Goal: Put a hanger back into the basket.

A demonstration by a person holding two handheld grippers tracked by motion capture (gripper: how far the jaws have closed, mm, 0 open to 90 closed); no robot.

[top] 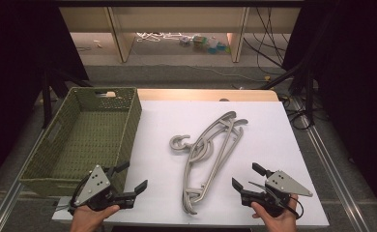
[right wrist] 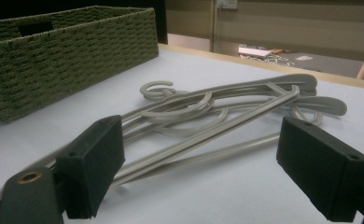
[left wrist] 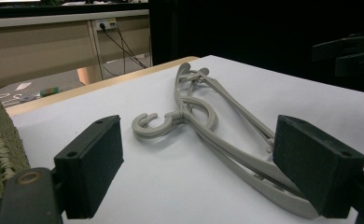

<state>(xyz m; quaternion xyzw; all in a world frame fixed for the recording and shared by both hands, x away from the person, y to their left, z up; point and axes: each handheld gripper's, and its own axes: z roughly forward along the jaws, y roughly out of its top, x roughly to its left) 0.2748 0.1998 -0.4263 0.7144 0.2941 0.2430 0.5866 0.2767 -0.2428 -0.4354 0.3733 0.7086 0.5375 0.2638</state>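
Both tools sit at the near edge of the bench, poised to start: this looks like the approach before a first pick. The left gripper has its jaws spread wide with nothing between them, and so does the right gripper. Ahead of both and between the two lies the pile of grey hangers, flat on the white surface and tangled, the hooks pointing toward the left gripper's side. Beyond and outside the left jaws stands the woven green basket, holding nothing. The next move likely calls for singling out one hanger, closing on its bar or hook and lifting it free of the tangle.
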